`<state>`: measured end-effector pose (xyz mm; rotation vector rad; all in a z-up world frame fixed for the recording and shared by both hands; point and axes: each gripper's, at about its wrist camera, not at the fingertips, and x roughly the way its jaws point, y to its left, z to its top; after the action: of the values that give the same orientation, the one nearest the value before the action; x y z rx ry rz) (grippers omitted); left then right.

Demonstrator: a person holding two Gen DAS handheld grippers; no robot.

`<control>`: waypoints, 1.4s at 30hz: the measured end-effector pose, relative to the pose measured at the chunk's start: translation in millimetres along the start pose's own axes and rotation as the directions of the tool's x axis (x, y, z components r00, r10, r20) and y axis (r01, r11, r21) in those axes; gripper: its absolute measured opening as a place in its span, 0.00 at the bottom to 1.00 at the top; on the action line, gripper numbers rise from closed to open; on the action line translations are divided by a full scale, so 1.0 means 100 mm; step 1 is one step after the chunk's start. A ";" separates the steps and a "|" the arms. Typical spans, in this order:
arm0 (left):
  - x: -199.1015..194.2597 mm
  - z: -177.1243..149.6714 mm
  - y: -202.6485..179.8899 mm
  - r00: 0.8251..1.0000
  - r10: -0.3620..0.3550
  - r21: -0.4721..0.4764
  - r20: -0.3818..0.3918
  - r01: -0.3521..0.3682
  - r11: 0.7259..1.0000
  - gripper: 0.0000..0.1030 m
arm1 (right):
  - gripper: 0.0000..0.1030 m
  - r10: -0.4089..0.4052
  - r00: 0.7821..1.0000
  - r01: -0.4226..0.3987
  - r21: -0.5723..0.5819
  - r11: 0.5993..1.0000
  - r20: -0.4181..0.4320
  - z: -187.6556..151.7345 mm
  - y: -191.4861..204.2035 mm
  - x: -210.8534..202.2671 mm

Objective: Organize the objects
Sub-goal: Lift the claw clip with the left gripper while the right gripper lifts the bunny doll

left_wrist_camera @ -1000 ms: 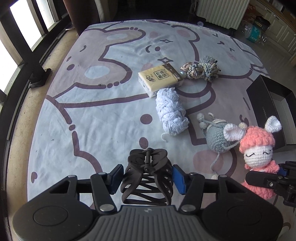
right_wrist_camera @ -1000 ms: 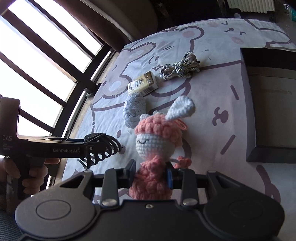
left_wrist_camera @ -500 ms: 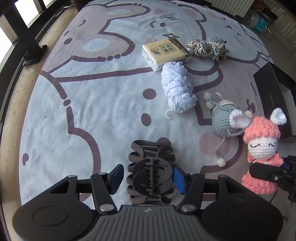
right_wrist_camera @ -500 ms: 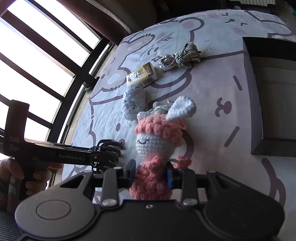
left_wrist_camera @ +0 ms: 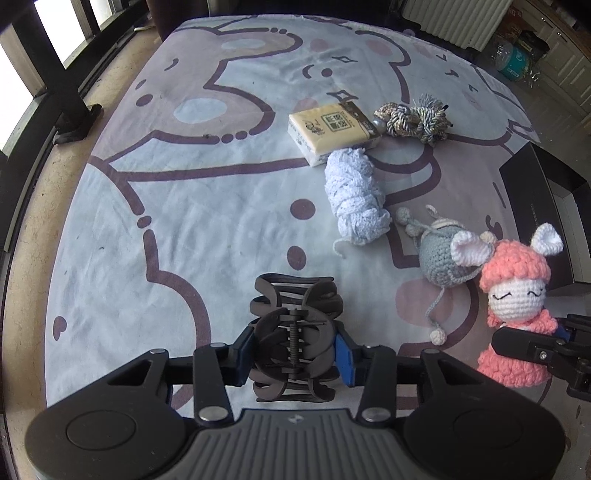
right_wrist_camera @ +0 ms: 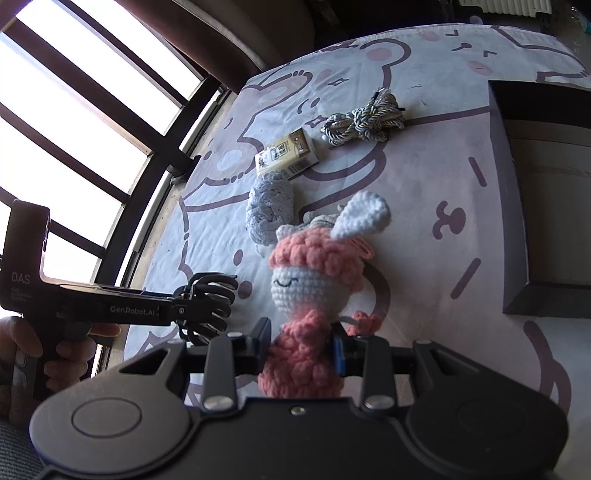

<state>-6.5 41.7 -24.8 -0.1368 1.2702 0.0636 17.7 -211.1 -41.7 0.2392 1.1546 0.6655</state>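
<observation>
Hair claw [left_wrist_camera: 295, 338] of black plastic sits between the blue pads of the left gripper [left_wrist_camera: 294, 352], whose jaws have just been closing and now press on the clip's two sides, low over the printed cloth [left_wrist_camera: 192, 206] near its close edge. From where I stand, the far left is all tall window panes [right_wrist_camera: 74, 122] with dark bars, bright daylight coming through, and a strip of tan floor [left_wrist_camera: 26, 266] runs alongside the cloth. That cloth is pale blue and pink with big cartoon animal outlines in purple, spread flat with a few soft wrinkles. Further along lies a yellow tissue pack [left_wrist_camera: 332, 131], a bundle of white yarn [left_wrist_camera: 356, 199] touching its near corner, and a knot of braided rope [left_wrist_camera: 413, 120] just beside the pack's other end. Next comes a grey crocheted mouse [left_wrist_camera: 441, 258] lying on its side, and close against it a pink-haired crocheted bunny doll [right_wrist_camera: 310, 295], upright, its pink skirt clamped between the pads of the right gripper [right_wrist_camera: 301, 349]. On the right a black open box [right_wrist_camera: 546, 192] rests on the cloth, well apart from the clip. Behind it all stands a white radiator [left_wrist_camera: 454, 22] against the far wall.
</observation>
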 end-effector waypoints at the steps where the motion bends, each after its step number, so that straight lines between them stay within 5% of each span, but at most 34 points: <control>1: -0.03 0.01 -0.01 1.000 0.002 0.006 0.017 -0.002 1.000 0.44 | 0.33 -0.003 1.000 0.003 -0.002 1.000 0.005 0.01 0.00 -0.01; 17: -0.54 0.30 -0.36 0.982 -0.107 0.070 0.153 0.097 0.993 0.44 | 0.32 -0.039 0.991 0.048 -0.065 0.997 0.127 0.24 0.11 -0.44; 27: -0.46 0.26 -0.37 0.982 -0.139 0.048 0.126 0.134 0.990 0.44 | 0.28 -0.074 0.993 0.068 -0.071 0.995 -0.087 -0.02 0.05 -0.03; 32: -0.42 0.24 -0.32 0.983 -0.143 0.030 0.115 0.140 0.990 0.44 | 0.42 -0.070 0.991 0.056 -0.125 0.991 -0.112 -0.03 0.13 0.01; 38: -0.42 0.24 -0.28 0.984 -0.137 0.019 0.118 0.136 0.991 0.44 | 0.41 -0.079 0.989 0.058 -0.169 0.984 -0.121 -0.04 0.24 0.12; 42: -0.41 0.23 -0.25 0.984 -0.136 0.016 0.114 0.135 0.991 0.44 | 0.41 -0.165 0.976 0.132 -0.216 0.967 -0.141 -0.06 0.28 0.34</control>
<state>6.1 21.8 22.9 -0.2097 1.1431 -0.0499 10.8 -169.9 -56.2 -0.0774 1.2316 0.6740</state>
